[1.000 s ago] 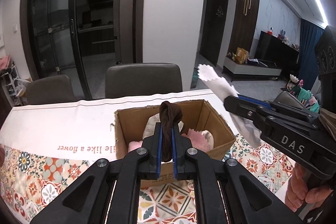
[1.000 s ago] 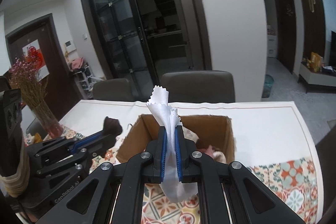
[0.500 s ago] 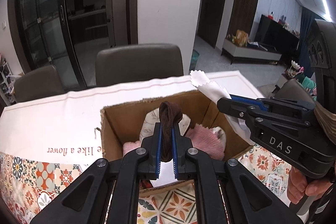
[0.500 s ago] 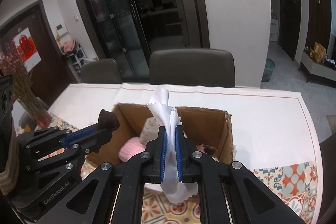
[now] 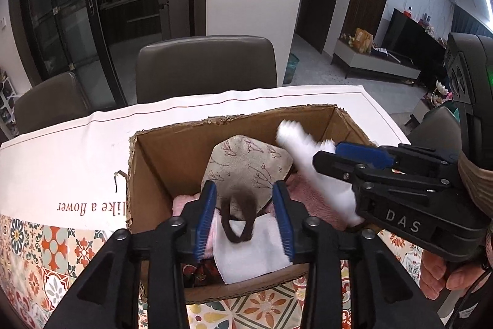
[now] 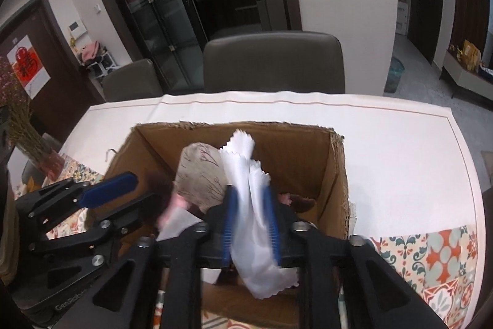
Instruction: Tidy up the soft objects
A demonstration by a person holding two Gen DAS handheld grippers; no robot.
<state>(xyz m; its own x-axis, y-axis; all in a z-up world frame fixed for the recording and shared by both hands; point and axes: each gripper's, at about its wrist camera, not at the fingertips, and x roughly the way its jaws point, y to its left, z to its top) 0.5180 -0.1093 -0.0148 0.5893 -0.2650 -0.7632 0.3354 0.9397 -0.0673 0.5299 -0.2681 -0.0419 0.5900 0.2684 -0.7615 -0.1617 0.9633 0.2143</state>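
An open cardboard box (image 5: 234, 121) (image 6: 234, 125) holds a beige printed cushion (image 5: 246, 162) (image 6: 197, 171), pink soft items (image 5: 311, 193) and a flat white cloth (image 5: 252, 252). My left gripper (image 5: 245, 218) (image 6: 135, 190) hangs over the box's near side, and its jaws are opening. A brown fabric loop (image 5: 238, 205) drops loose between the blue pads, blurred. My right gripper (image 6: 251, 218) (image 5: 326, 158) is over the box's right part with its jaws opening too. A white zigzag-edged cloth (image 6: 246, 174) (image 5: 295, 141) slides between its pads, which no longer pinch it.
The box stands on a table with a white and patterned tablecloth (image 5: 55, 150). Two grey chairs (image 5: 206, 67) (image 6: 274, 60) stand behind the far edge. A vase of dried flowers (image 6: 27, 141) stands at the far left. A person's hand (image 5: 437, 276) holds the right gripper.
Both grippers came down and forward over the box. Their jaws went from shut to apart. The brown loop and the white cloth have come free and are slipping down.
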